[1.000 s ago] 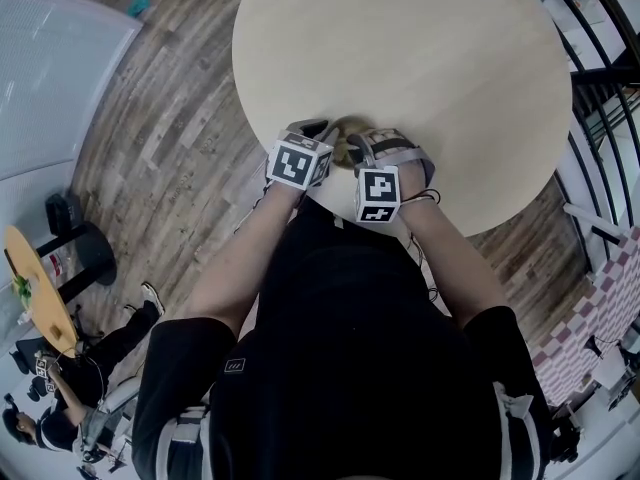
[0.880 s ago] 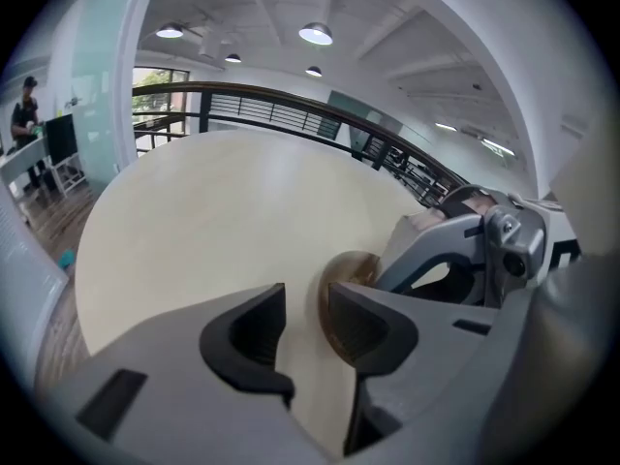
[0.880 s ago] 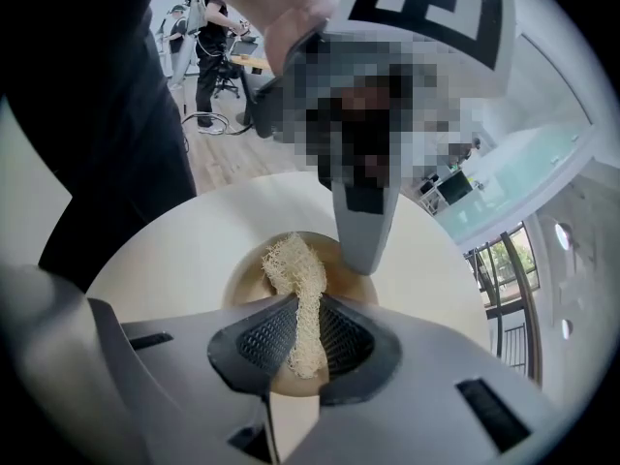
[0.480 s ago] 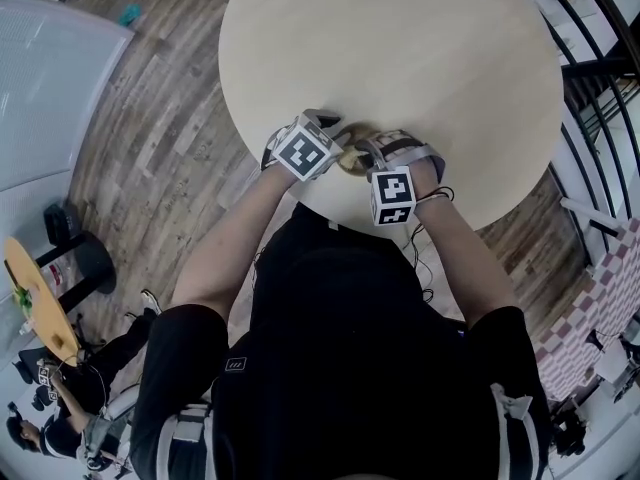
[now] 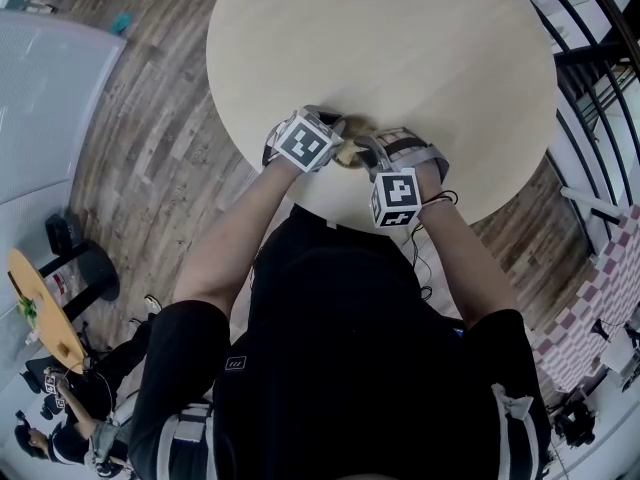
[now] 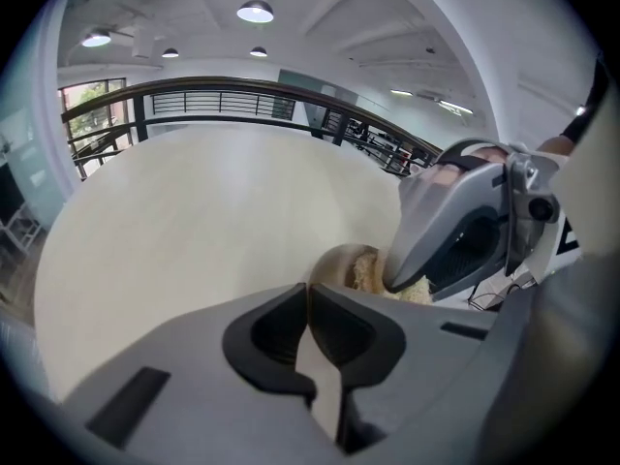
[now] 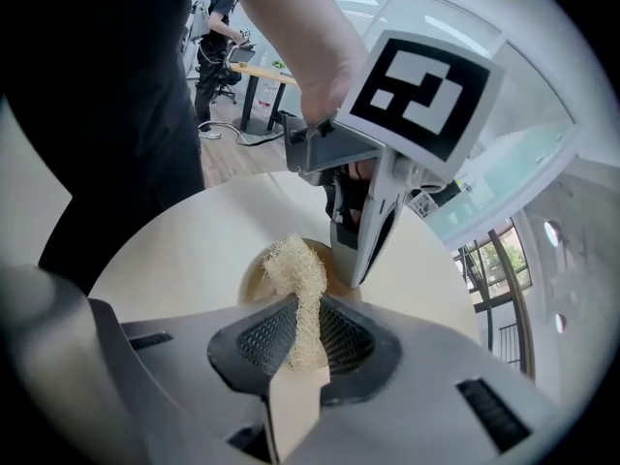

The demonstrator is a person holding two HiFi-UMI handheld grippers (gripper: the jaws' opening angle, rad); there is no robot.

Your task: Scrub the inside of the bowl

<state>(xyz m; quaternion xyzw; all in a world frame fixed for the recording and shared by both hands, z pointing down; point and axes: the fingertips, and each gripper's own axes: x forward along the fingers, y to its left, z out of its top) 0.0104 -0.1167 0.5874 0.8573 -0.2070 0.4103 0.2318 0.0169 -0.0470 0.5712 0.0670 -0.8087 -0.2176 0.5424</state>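
Bowl sits on the round table, toward 6 o'clock of the top in the head view. Left gripper: jaws have just been closing and now pinch the bowl's rim at its 9 o'clock. Right gripper: clamped on a pale fibrous scrubber, whose free end dips into the bowl.

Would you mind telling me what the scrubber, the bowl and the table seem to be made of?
The scrubber: pale, coarse tangled fibres, so probably loofah or a similar plant fibre. The bowl: brown and smooth, possibly wood or glazed ceramic; too little shows. The table: pale, even, matte top, perhaps laminate or light wood.
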